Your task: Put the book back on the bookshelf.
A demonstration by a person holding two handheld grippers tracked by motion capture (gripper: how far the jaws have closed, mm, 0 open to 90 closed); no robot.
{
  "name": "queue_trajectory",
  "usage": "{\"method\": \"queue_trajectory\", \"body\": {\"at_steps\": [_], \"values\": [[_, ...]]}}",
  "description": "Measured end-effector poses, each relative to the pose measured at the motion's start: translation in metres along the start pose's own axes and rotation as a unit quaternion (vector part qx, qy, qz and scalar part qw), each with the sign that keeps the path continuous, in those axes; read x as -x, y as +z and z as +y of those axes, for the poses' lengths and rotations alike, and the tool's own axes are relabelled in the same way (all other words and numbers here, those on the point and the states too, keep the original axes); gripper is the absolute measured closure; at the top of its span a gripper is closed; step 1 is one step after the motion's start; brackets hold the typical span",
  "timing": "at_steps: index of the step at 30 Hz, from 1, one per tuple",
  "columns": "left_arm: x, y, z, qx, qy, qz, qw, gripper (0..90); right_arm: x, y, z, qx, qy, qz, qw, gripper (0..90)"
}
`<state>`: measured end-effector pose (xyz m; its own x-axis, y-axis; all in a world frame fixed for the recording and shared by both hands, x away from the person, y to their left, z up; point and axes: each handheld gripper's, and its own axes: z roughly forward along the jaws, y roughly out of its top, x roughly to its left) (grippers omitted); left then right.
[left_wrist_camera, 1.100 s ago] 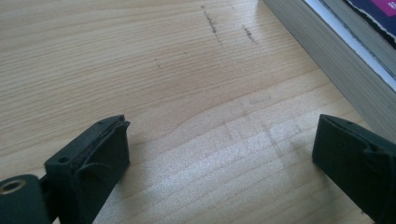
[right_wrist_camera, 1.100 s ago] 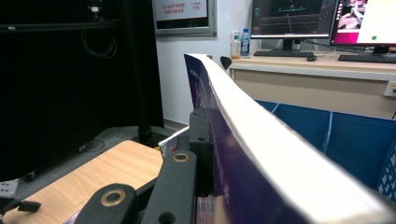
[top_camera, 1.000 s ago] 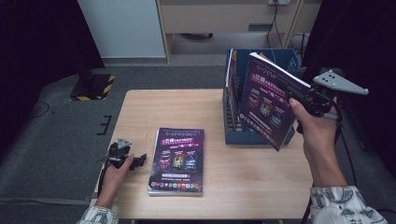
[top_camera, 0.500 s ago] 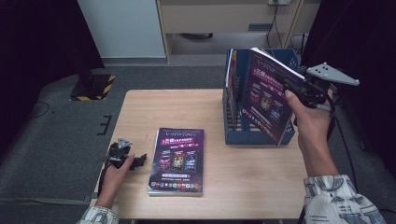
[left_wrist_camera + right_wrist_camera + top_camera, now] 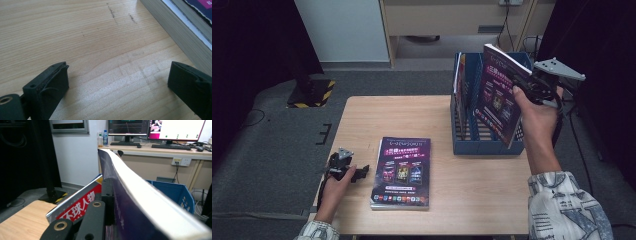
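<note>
1. A thick, glossy purple-covered book (image 5: 498,97), clamped at its upper edge by the right tongs (image 5: 521,82), stands tilted in the blue slatted file rack (image 5: 484,146) at the worktop's far right; its lower corner overhangs the rack's front wall.
2. In the right gripper view the book (image 5: 140,202) shows a pale, smooth block of page edges curving away; one black jaw is pressed flat against its dark cover, so the right tongs (image 5: 110,202) are closed on it.
3. A second slim volume (image 5: 459,80) stands upright against the rack's left wall; a red-and-white cover (image 5: 80,203) lies just beyond the jaw in the right gripper view.
4. The left tongs (image 5: 361,172) rest low at the worktop's (image 5: 412,117) near left edge, jaws spread wide and holding nothing; in the left gripper view the left tongs (image 5: 117,80) straddle bare, pale wood grain with faint scuffs.
5. A matching flat book (image 5: 402,171) lies face up just beside the left tongs; its thick page edge (image 5: 175,30) runs close to one jaw.
6. Open wood lies between the flat book and the rack; the far left half is bare.
</note>
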<state>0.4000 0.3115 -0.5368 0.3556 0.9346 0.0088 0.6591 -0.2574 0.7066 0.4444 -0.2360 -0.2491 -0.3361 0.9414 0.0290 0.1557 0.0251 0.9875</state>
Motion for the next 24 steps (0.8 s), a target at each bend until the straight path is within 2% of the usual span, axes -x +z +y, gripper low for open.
{"method": "queue_trajectory", "body": {"at_steps": [14,24], "values": [[0.001,0.000,0.000,0.000,0.001,-0.001,1.0000,2.4,0.004,0.004,0.001,0.000,-0.001,-0.034,0.9994,82.5],[0.001,0.000,0.000,0.001,0.000,-0.001,1.0000,2.4,0.008,0.019,-0.005,-0.002,-0.006,-0.065,0.9978,82.5]]}}
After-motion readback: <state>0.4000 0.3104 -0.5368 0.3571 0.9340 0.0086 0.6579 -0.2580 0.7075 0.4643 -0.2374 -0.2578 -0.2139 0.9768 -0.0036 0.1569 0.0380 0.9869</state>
